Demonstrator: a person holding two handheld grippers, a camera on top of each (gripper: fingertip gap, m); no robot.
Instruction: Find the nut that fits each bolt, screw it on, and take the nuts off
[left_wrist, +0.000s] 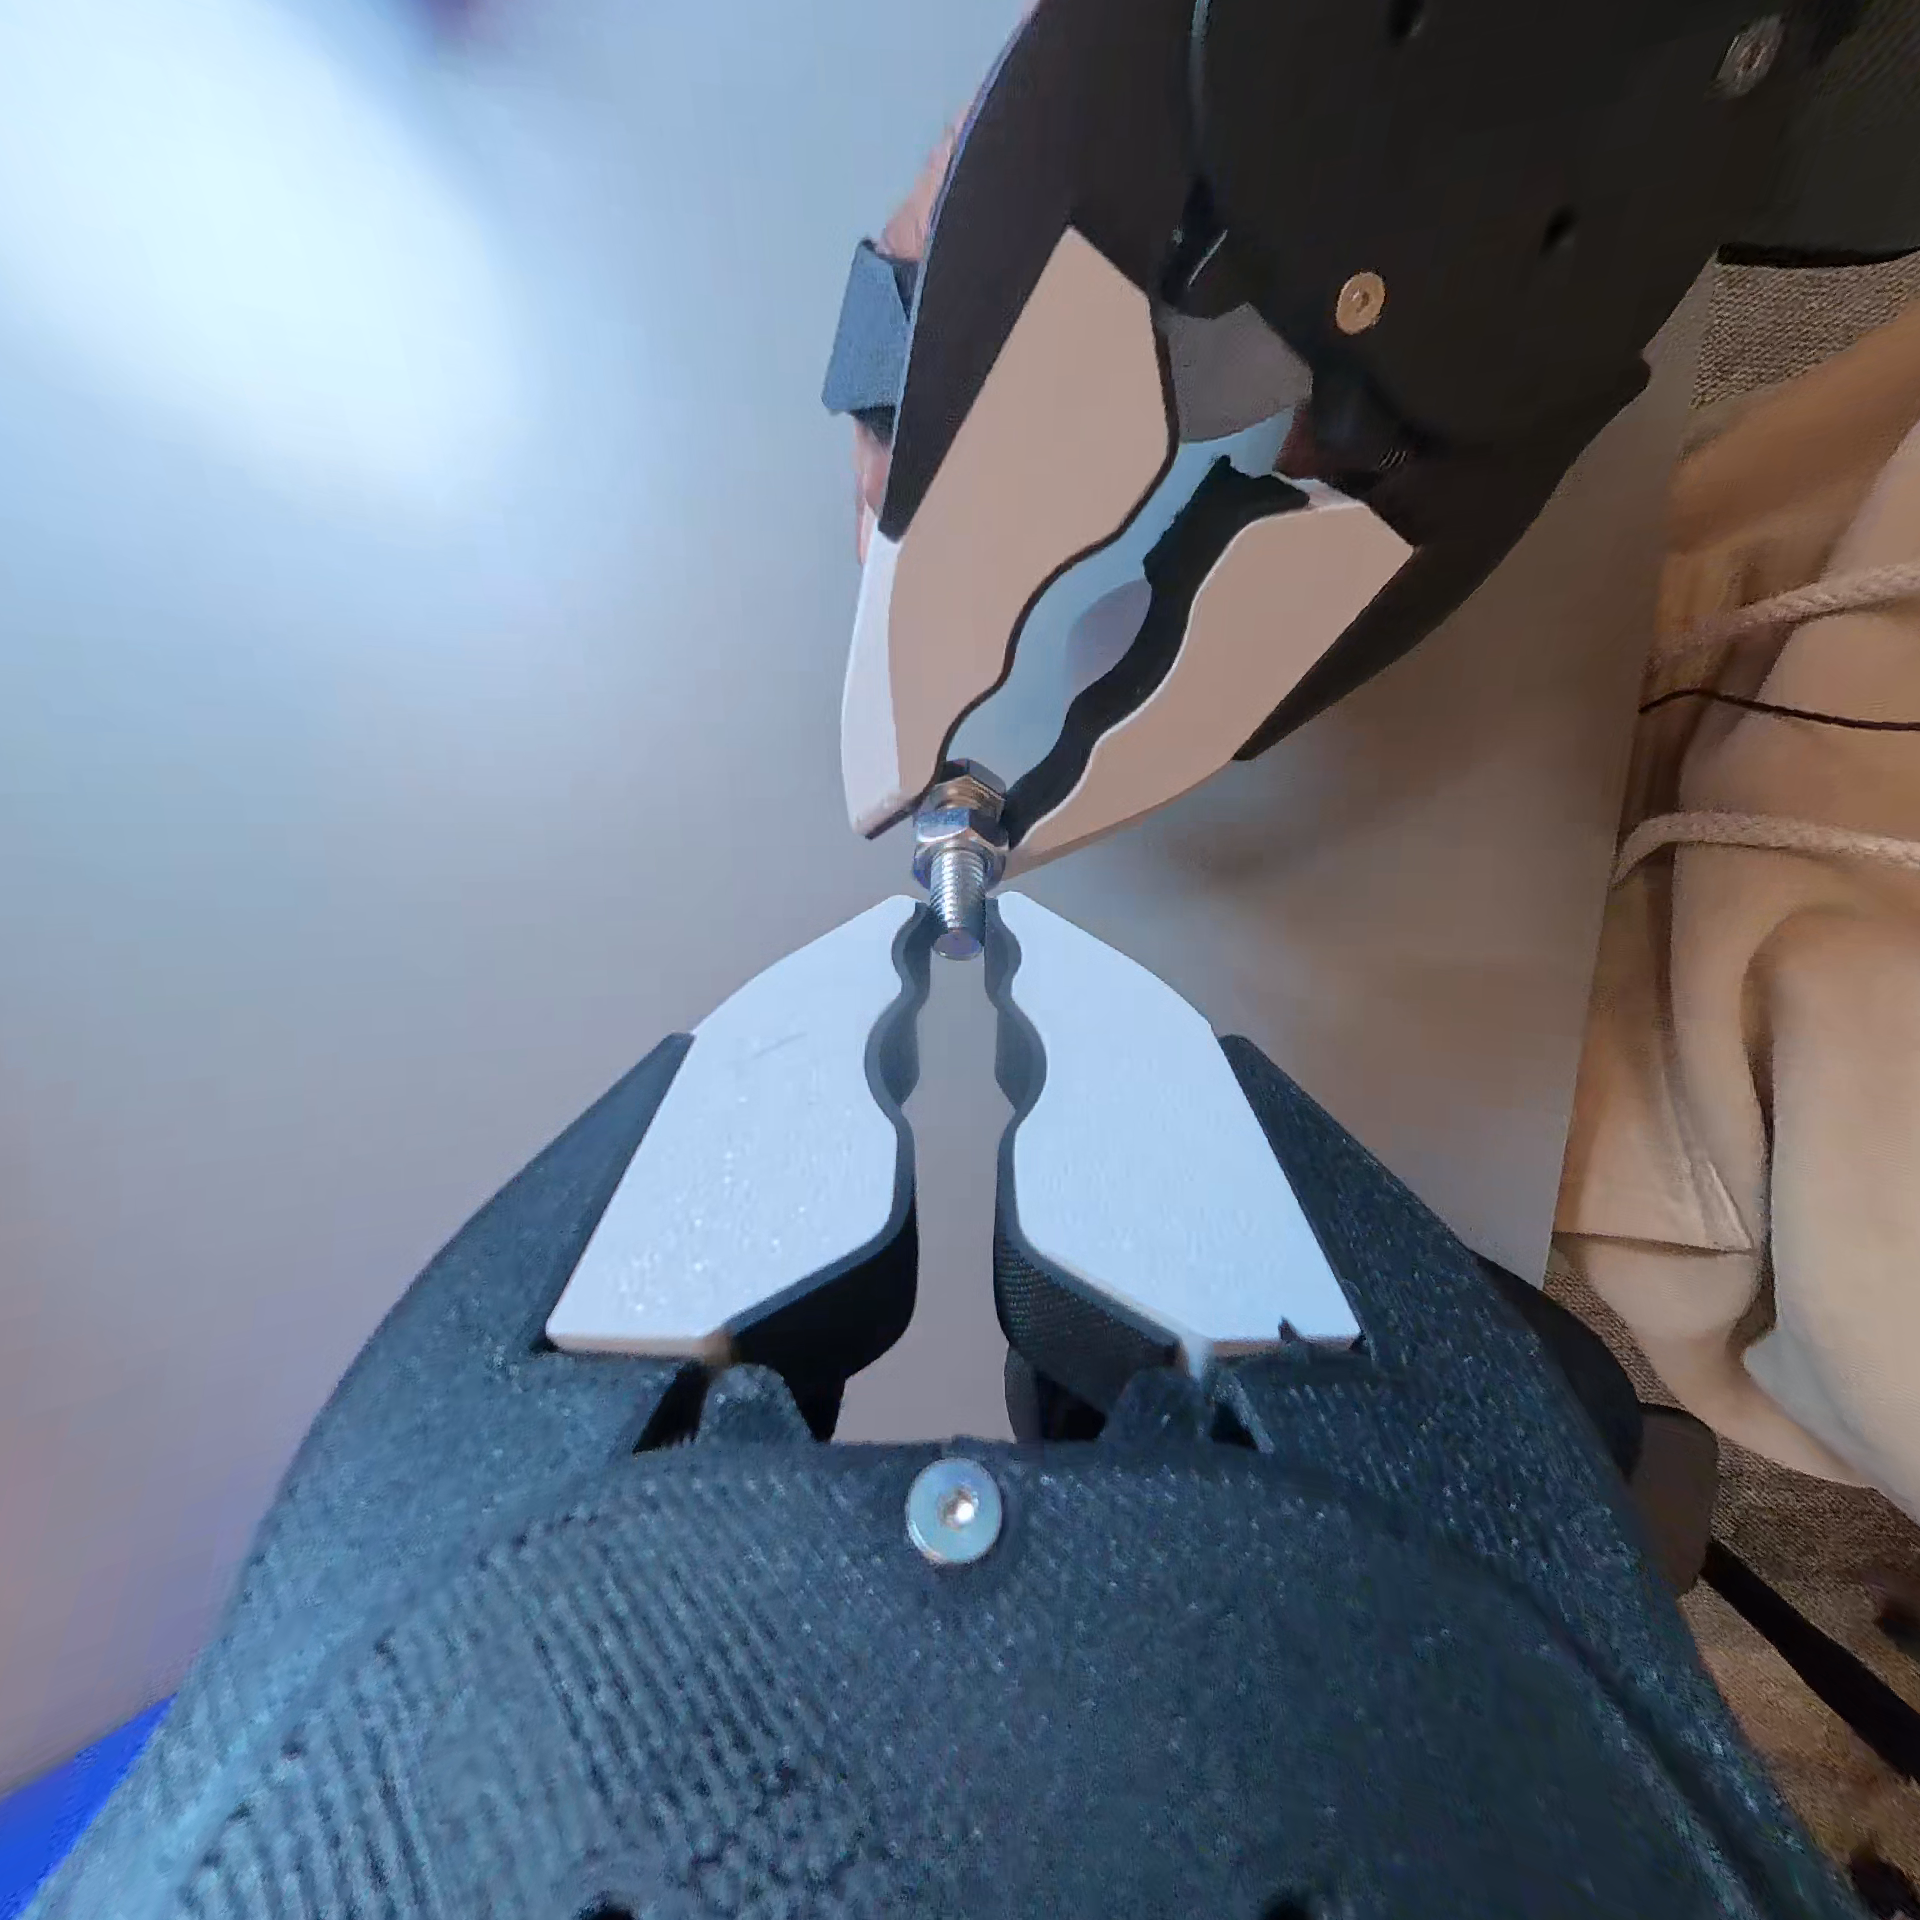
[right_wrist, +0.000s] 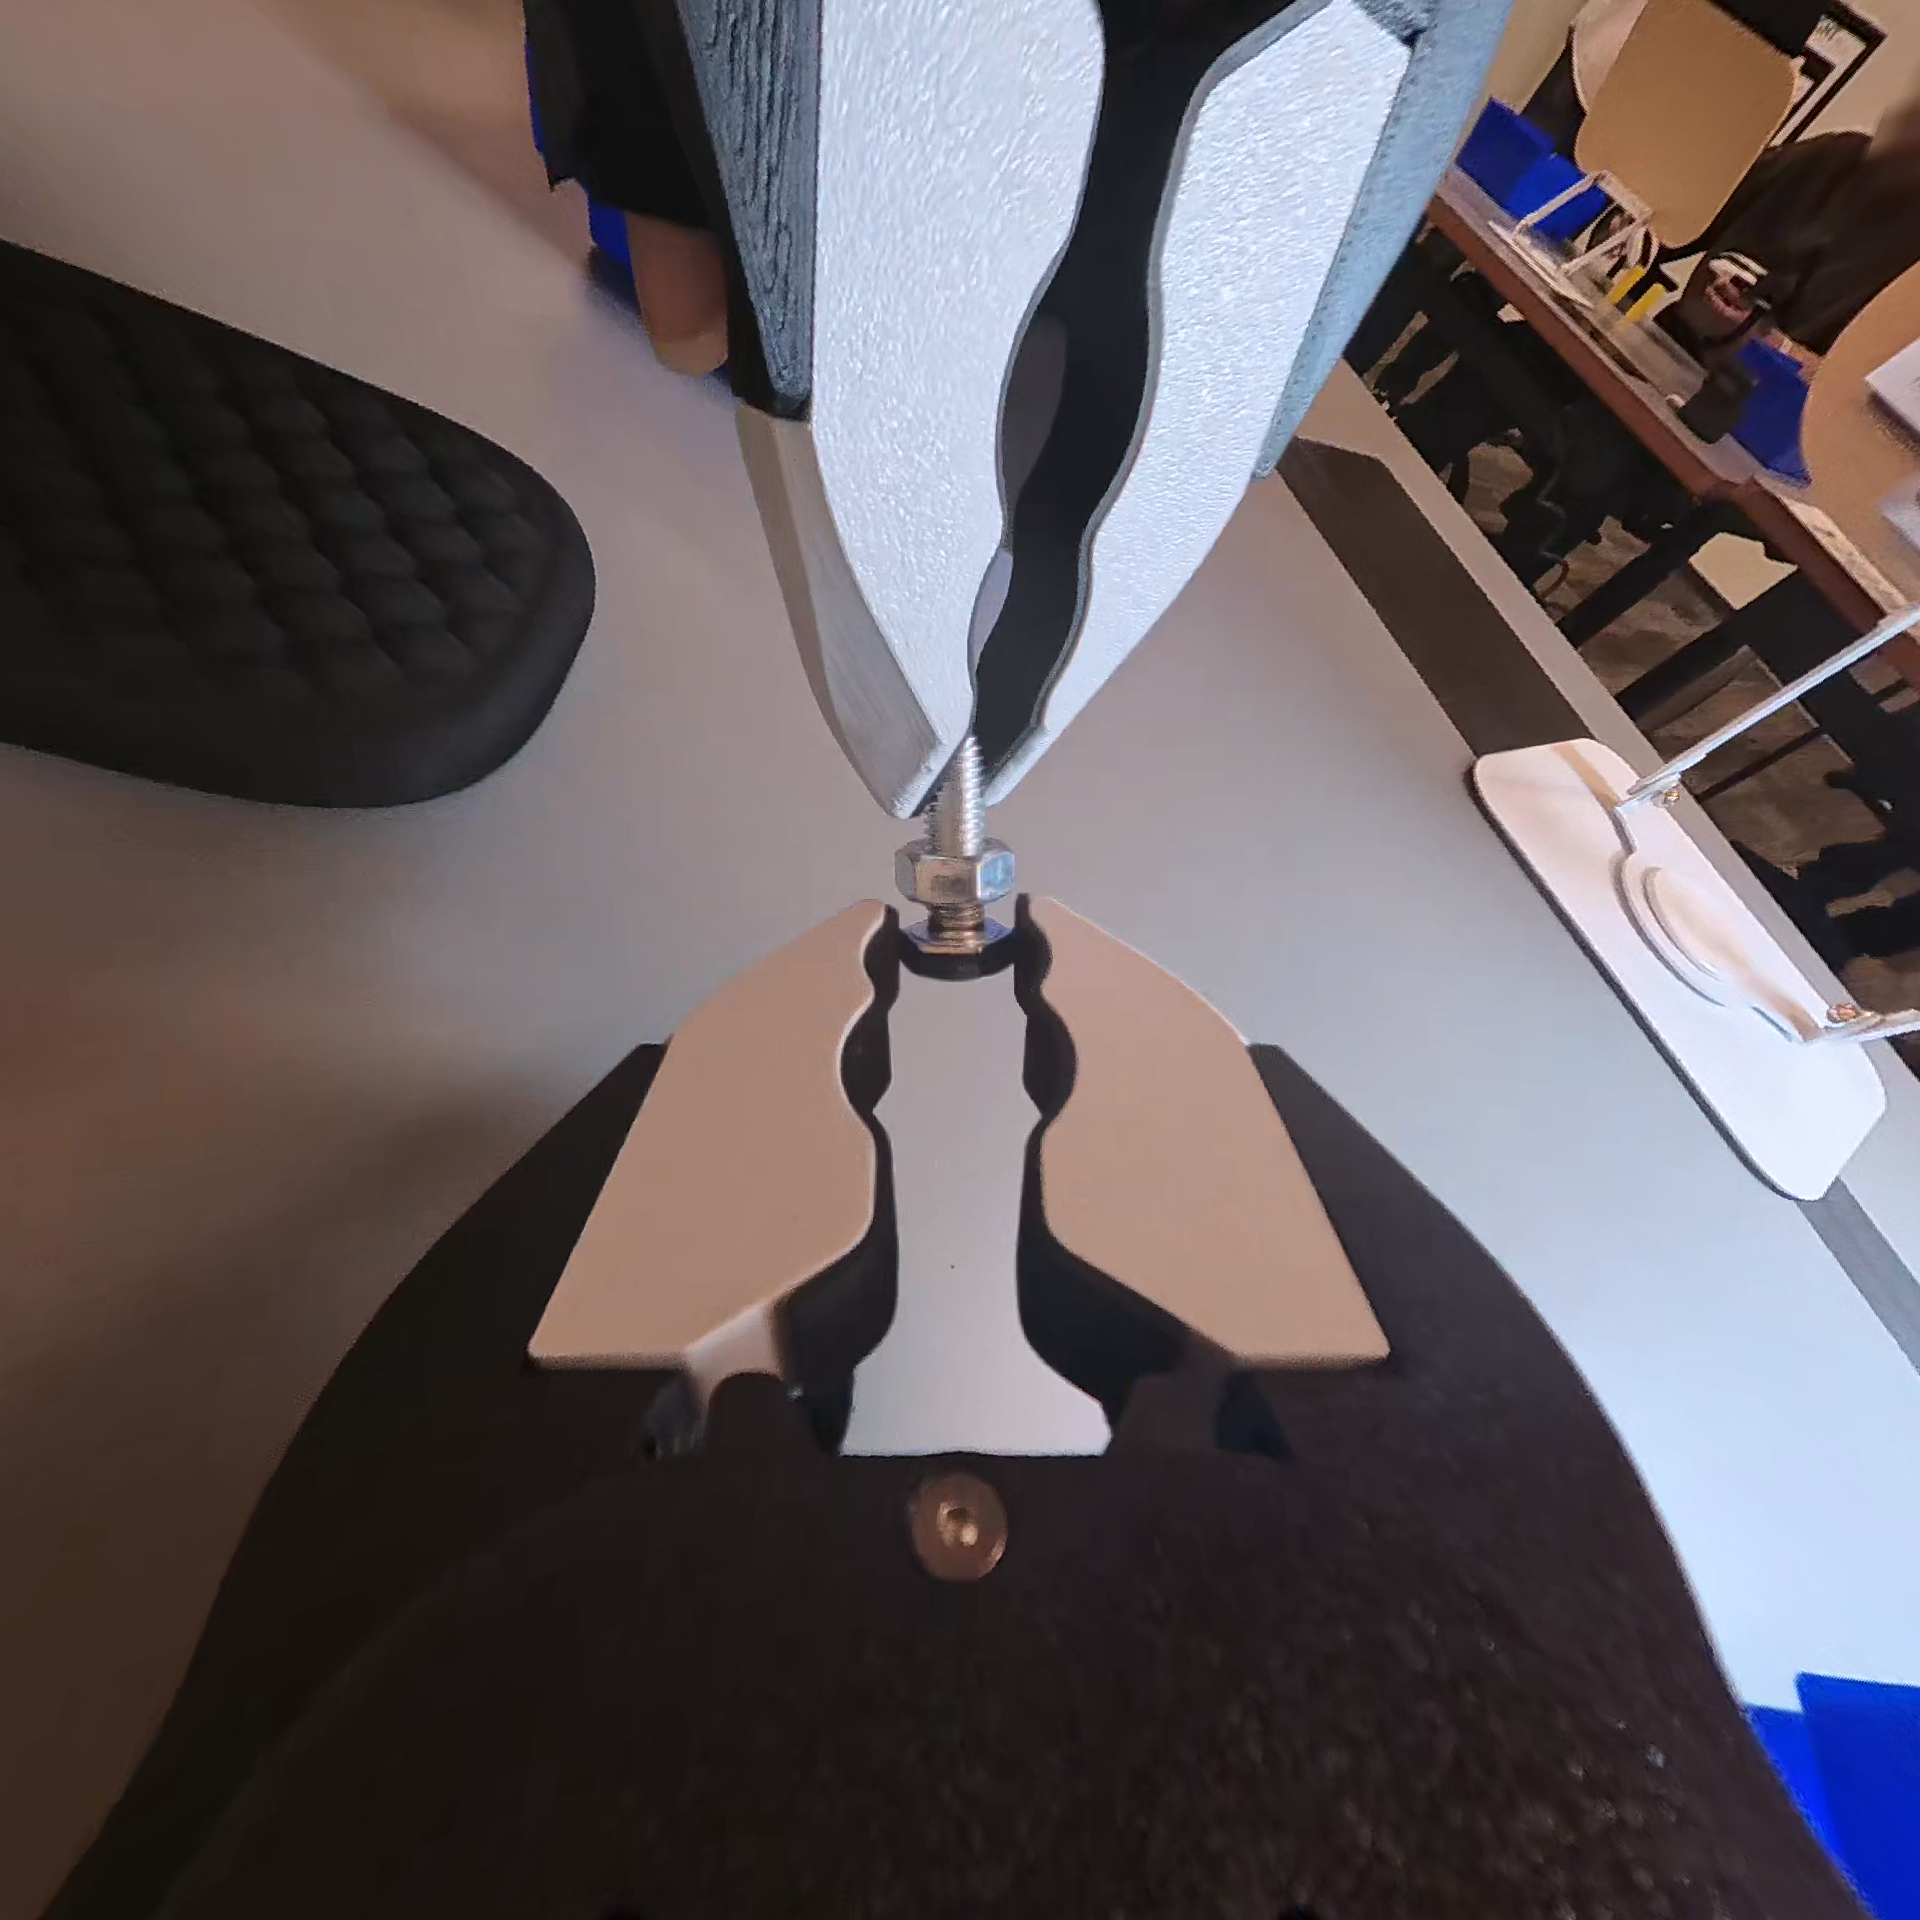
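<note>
Closest to lens in left wrist view: left gripper (left_wrist: 954, 914), fingers drawn narrow and pinched on threaded tip of bolt (right_wrist: 961, 805). Opposite end taken by right gripper (right_wrist: 961, 925), also narrow, tips clamped either side of bolt head. Held the whole assembly in the air between both tools, above grey table (right_wrist: 312, 1039), touching nothing else. Found nut (right_wrist: 956, 873) already on the shank, run up close to the head with a thin gap showing, just beyond right fingertips, gripped by neither tool. Read that as screw-on done or near enough, removal next; judgement only, could not tell turning direction from stills. Judged next move to be a regrip: blocked the nut's only exit with the left pinch, so needed to release thread tip, move down onto nut flats, then spin it off with right holding the head against turning. Flagged short exposed thread and small flats as slip risk, with a dropped nut likely to roll. Plenty of bare table under and left of the work. Noted black textured pad (right_wrist: 260, 520) toward far-left of table, well apart. Noted white base plate (right_wrist: 1714, 987) with wire bracket near right edge, so less margin that side. Spotted blue patch (right_wrist: 1849, 1766) at near-right corner, could not tell what.
</note>
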